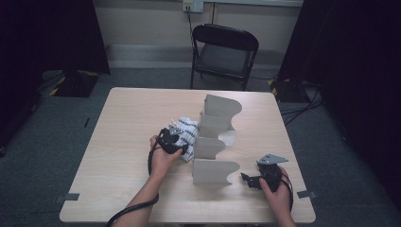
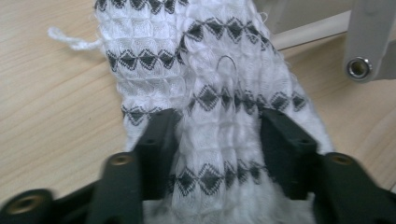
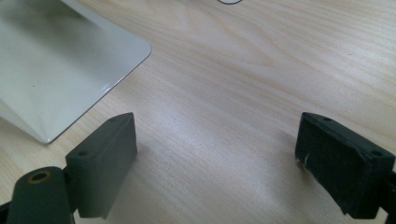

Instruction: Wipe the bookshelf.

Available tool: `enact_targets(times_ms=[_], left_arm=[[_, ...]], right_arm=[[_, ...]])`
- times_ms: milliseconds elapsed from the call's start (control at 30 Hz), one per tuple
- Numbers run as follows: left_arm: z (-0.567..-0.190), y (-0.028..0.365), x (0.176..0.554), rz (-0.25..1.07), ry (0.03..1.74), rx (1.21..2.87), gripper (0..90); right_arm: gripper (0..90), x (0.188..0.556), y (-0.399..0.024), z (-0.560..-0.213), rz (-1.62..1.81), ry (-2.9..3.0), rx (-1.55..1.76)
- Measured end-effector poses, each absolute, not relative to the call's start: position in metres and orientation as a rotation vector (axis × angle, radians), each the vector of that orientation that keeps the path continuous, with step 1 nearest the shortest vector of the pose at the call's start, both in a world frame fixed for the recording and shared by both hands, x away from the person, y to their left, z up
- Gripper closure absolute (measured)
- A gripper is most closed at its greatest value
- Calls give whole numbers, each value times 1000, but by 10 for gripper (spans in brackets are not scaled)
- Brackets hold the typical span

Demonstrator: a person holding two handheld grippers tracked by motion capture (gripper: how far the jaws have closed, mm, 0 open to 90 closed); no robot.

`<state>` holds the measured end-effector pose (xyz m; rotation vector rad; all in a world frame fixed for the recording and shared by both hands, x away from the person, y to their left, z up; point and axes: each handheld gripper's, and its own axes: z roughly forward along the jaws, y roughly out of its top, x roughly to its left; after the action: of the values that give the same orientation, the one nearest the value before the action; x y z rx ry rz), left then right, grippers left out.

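L gripper (image 2: 217, 135) view: jaws partly apart, astride a bunched ridge of white cloth (image 2: 205, 84) with black diamond bands; cloth rises between the pads, firm pinch or not can't be told. A grey divider rack (image 2: 369, 37) foot w/ screw sits ahead-right of the jaws. High view adds what close-ups lack: cloth lies just beyond L gripper (image 1: 171, 137), against the rack (image 1: 215, 142) (four curved grey panels in a row). R gripper (image 3: 217, 158) wide open, nothing between jaws, bare wood below, rack panel ahead-left. Table (image 1: 127, 123) light wood; grey carpet, black folding chair (image 1: 224, 52) beyond.
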<state>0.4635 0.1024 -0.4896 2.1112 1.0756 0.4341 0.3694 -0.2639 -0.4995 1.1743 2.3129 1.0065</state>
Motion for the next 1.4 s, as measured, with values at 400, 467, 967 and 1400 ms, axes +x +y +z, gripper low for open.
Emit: enact_targets(times_ms=[400,467,967,1400], left_arm=[[-465,104,466,432,1103,2077,804],[-455,106,467,444,1110,2042,804],[-362,107,485,597,1015,1909,803],[-370,82,498,587,970,1981,801]], right_arm=[[120,369,-264,-499,1007,2313,1174],[120,369,-264,-499,1006,2313,1174],[120,369,-264,-499,1006,2313,1174],[120,369,-264,-499,1006,2314,1173]])
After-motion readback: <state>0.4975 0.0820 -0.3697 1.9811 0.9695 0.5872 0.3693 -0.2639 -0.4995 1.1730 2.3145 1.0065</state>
